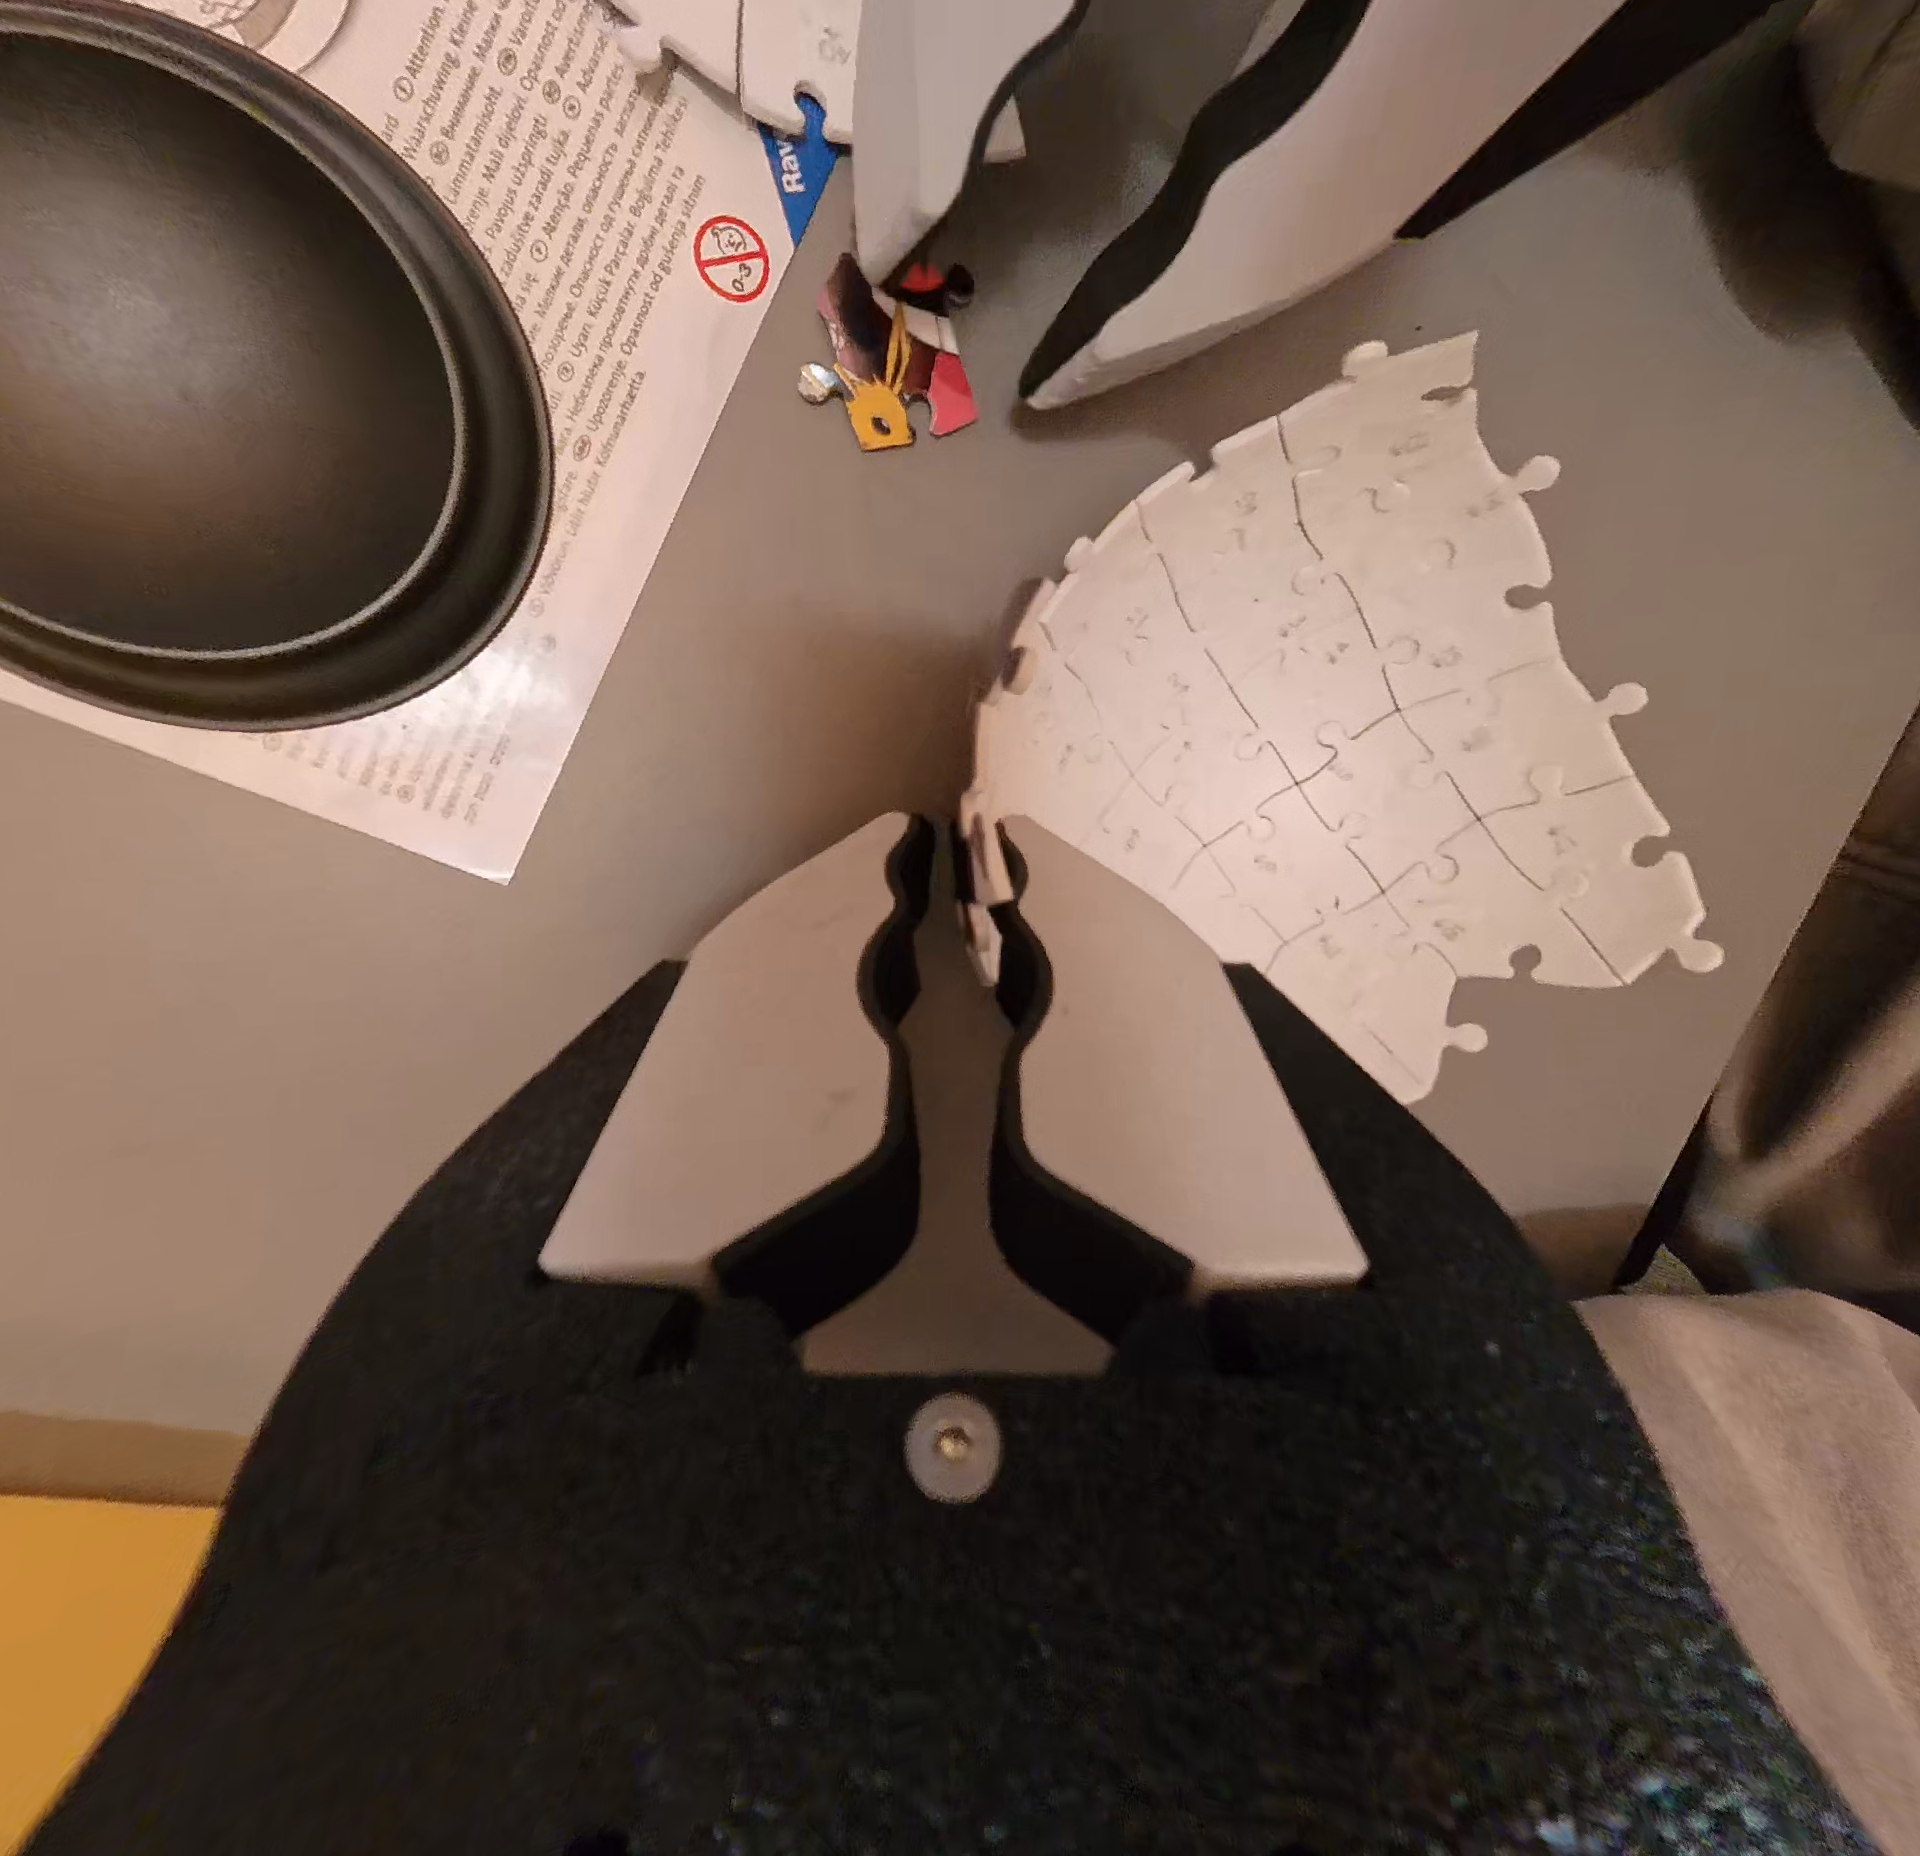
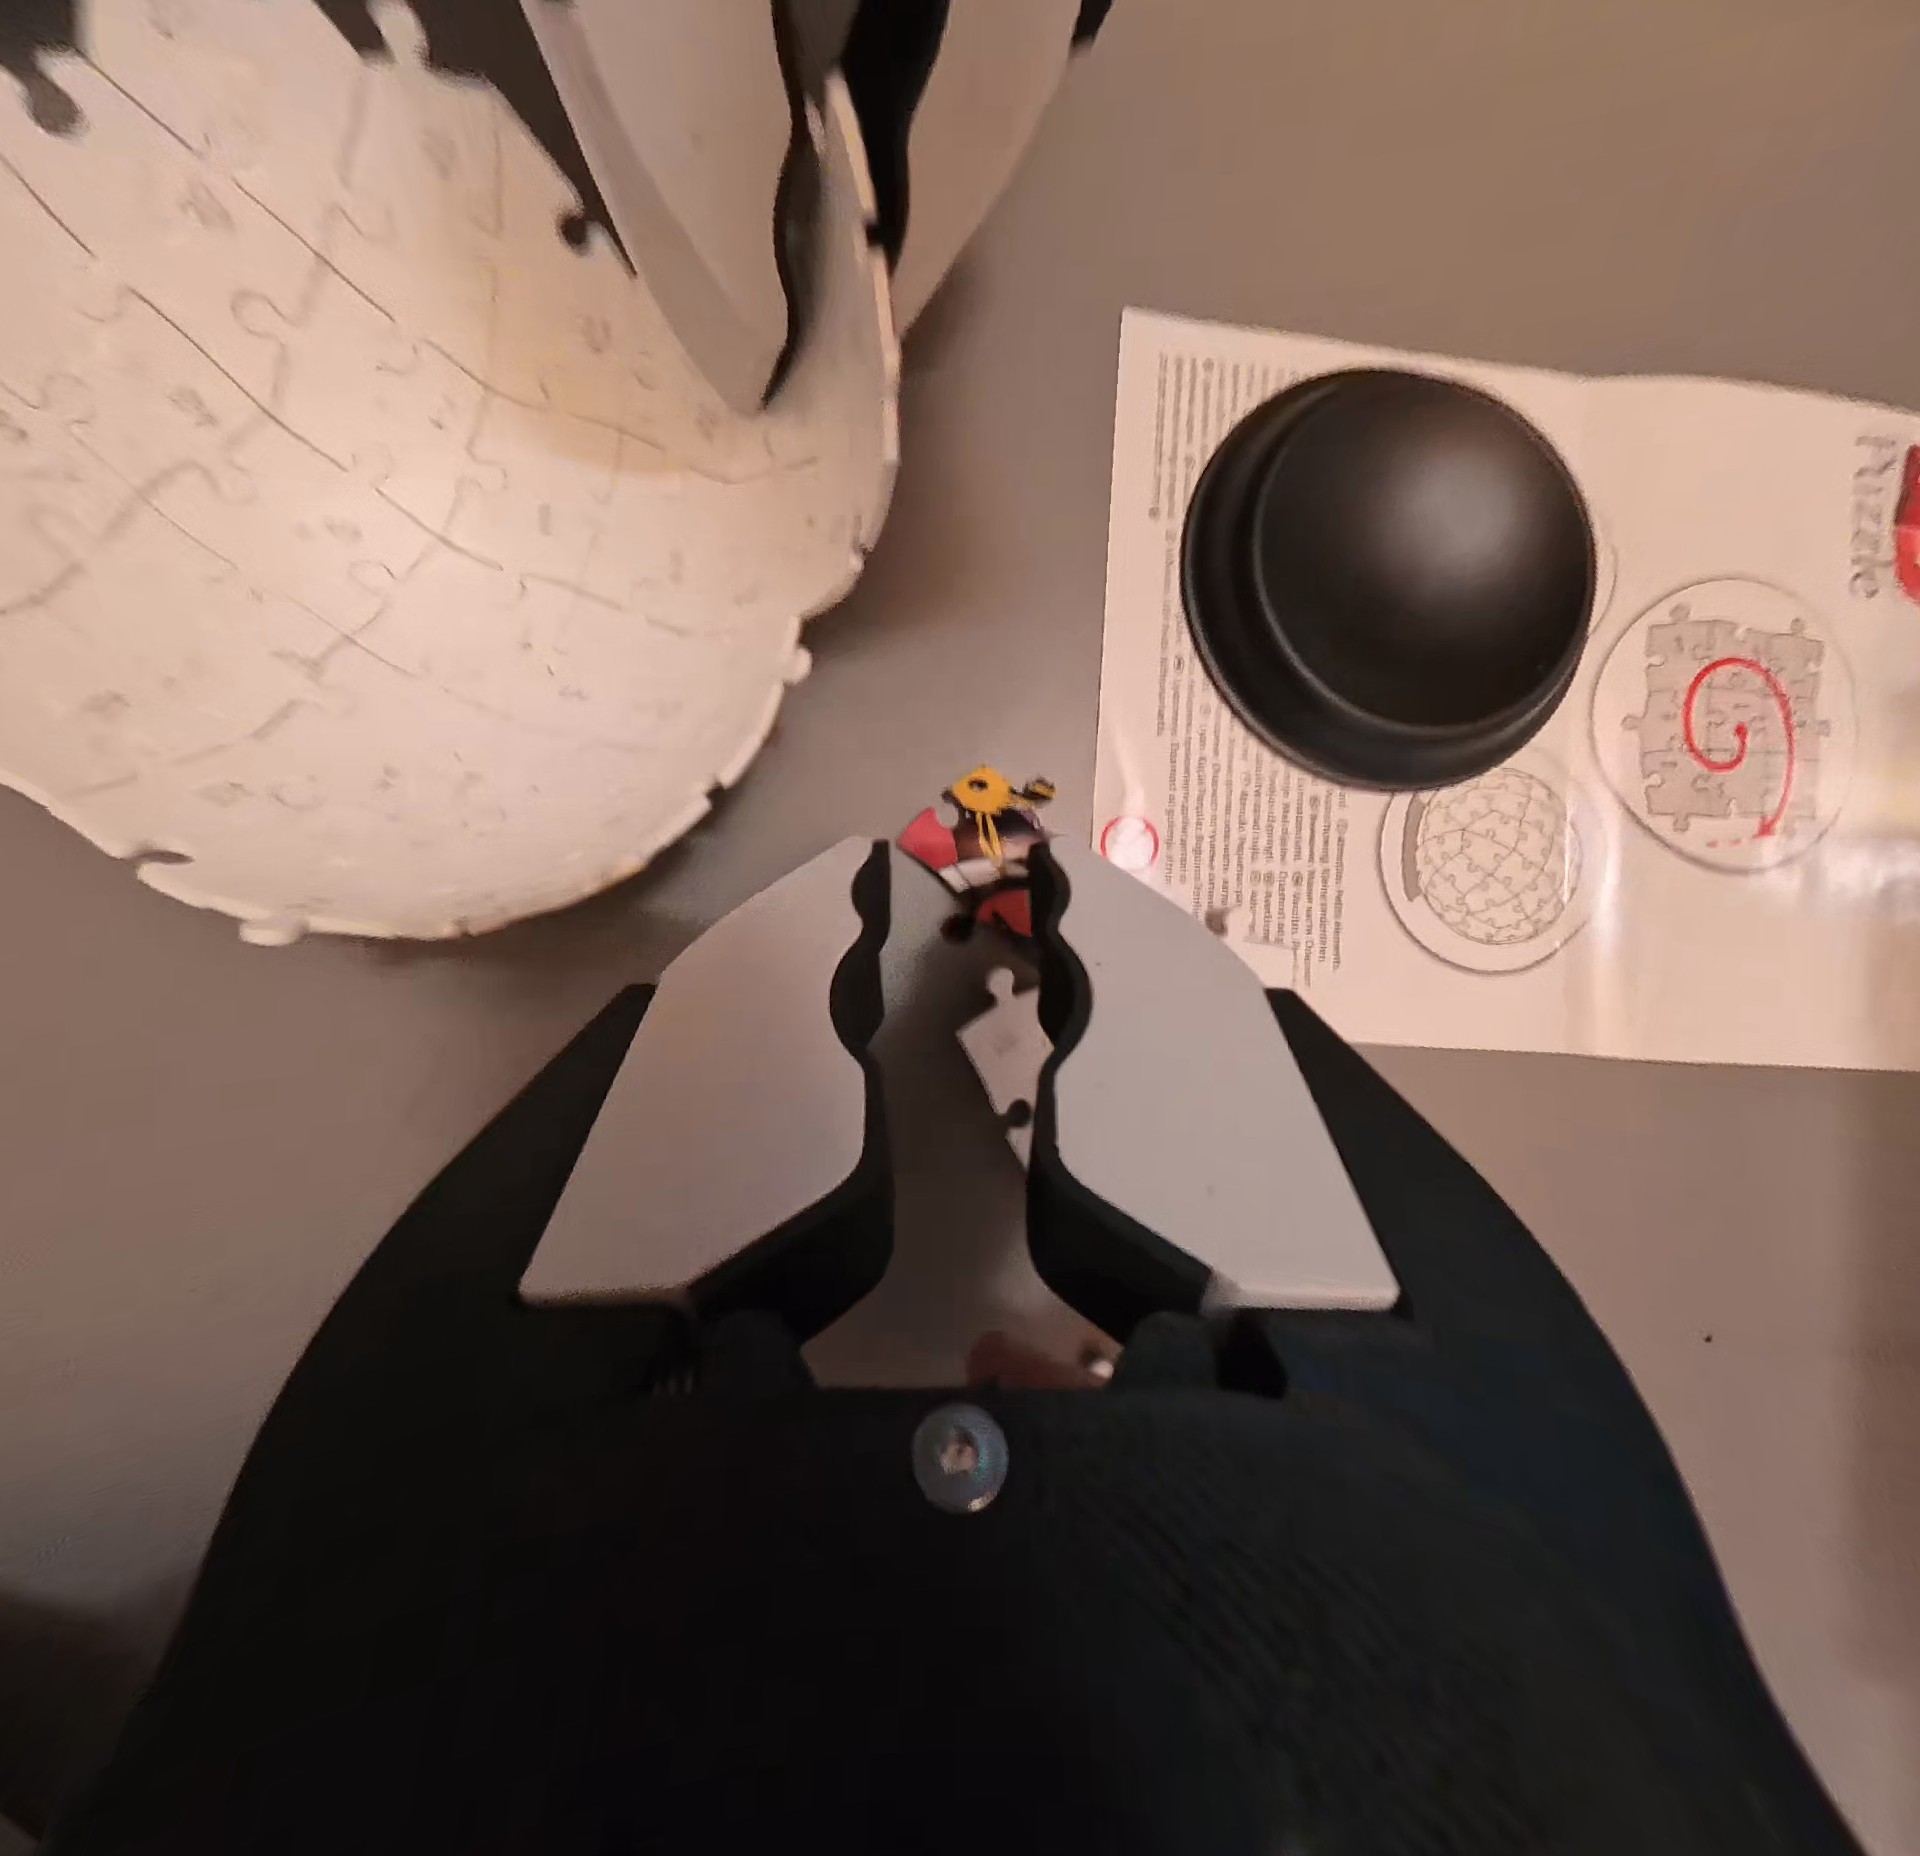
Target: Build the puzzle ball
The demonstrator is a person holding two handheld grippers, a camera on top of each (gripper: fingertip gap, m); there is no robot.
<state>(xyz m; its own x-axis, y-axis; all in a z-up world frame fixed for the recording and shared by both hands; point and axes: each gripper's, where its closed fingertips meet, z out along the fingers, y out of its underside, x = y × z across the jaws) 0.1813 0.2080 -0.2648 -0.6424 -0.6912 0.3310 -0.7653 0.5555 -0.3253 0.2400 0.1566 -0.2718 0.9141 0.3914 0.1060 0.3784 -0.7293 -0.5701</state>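
Note:
A curved white section of joined puzzle pieces (image 1: 1330,726) rests on the grey table, blank side up. My left gripper (image 1: 961,830) is shut on its near edge. The section fills the upper left of the right wrist view (image 2: 364,507), where the left gripper (image 2: 821,206) clamps its rim. A small colourful puzzle piece (image 1: 894,372) lies on the table. My right gripper (image 2: 961,856) is open around the piece (image 2: 982,830), which sits against its right finger. A pale bit with knobs (image 2: 997,1037) shows between the fingers. In the left wrist view the right gripper (image 1: 966,331) comes in from the top.
A black dome-shaped stand (image 1: 229,352) (image 2: 1392,570) sits on a white instruction sheet (image 1: 623,372) (image 2: 1507,923). Another white patch of joined pieces (image 1: 727,19) lies at the far edge. A yellow surface (image 1: 94,1598) and pale cloth (image 1: 1766,1443) lie beyond the near table edge. My hands' fingertips stand some 8 cm from each other.

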